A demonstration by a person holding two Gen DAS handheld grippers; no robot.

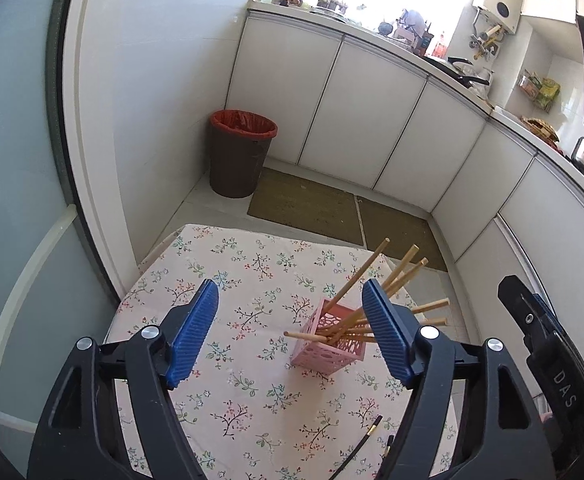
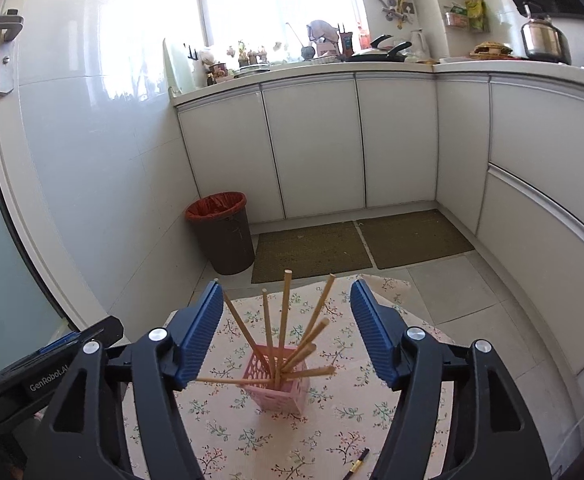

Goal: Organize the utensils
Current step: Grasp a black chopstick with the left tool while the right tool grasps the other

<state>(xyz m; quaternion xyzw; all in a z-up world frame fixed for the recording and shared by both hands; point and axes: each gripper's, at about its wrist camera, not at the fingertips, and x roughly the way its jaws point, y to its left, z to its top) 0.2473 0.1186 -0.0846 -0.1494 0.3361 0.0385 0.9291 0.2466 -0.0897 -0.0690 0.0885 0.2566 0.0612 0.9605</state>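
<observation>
A pink perforated plastic holder (image 2: pixel 278 384) of wooden chopsticks (image 2: pixel 284 320) stands on the floral-clothed desk (image 2: pixel 228 432), lower centre of frame, beyond both hand-held grippers, left (image 1: pixel 290 320) and right (image 2: pixel 286 324), jaws wide and empty.

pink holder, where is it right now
In both wrist views the pink holder stands on the floral tablecloth, wooden chopsticks inside, ahead of both open grippers.

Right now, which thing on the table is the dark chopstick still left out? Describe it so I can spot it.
Start at the table with the floral cloth. In front of the pink holder full of pale wooden chopsticks, near the table's near edge, lies a thin stick. It alone is black with a gold band, and it lies flat.
</observation>
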